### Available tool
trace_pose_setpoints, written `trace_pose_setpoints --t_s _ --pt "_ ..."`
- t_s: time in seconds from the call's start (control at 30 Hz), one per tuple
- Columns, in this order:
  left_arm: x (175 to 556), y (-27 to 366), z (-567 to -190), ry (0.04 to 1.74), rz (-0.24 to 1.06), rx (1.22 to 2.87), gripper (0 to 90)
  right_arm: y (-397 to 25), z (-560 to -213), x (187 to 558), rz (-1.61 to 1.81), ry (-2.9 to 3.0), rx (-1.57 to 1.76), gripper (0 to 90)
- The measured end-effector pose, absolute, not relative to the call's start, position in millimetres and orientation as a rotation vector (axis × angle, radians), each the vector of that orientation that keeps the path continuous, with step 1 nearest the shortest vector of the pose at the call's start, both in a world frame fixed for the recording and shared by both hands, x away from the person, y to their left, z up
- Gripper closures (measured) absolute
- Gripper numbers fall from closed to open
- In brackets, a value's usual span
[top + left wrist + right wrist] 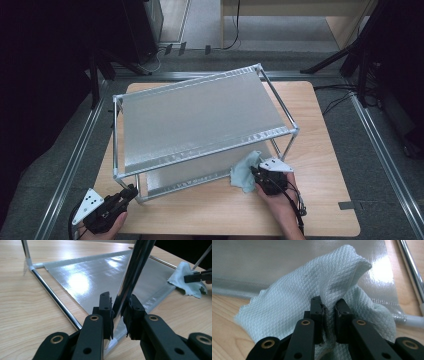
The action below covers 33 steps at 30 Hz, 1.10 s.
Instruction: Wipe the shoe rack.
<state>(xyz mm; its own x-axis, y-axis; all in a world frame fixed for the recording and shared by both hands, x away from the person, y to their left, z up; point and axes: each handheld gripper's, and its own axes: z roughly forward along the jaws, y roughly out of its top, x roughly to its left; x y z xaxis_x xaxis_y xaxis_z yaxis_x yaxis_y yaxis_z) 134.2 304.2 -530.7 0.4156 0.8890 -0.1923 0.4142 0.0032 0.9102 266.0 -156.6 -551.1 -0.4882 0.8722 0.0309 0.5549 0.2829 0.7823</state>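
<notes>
Left gripper [131, 192]: black body with two long black jaw arms fitted with brass-coloured rivets and small dark screw holes, ending in blocky black pads [106, 305] with worn, ragged inner faces; a grey three-cornered plate with dark dots sits on top, and a black cable trails off behind. Right gripper [255, 173]: same black build, brass rivets and frayed pads [316, 309], grey three-cornered plate on top, black cable along the forearm. Hands bare, no sleeves visible.
</notes>
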Motion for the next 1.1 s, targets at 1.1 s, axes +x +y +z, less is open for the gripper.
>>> trace_pose_setpoints --t_s 1.1 --pt "136.9 269.4 -532.0 1.056 0.480 1.674 77.7 -255.4 -461.9 236.6 1.288 1.587 1.363 77.6"
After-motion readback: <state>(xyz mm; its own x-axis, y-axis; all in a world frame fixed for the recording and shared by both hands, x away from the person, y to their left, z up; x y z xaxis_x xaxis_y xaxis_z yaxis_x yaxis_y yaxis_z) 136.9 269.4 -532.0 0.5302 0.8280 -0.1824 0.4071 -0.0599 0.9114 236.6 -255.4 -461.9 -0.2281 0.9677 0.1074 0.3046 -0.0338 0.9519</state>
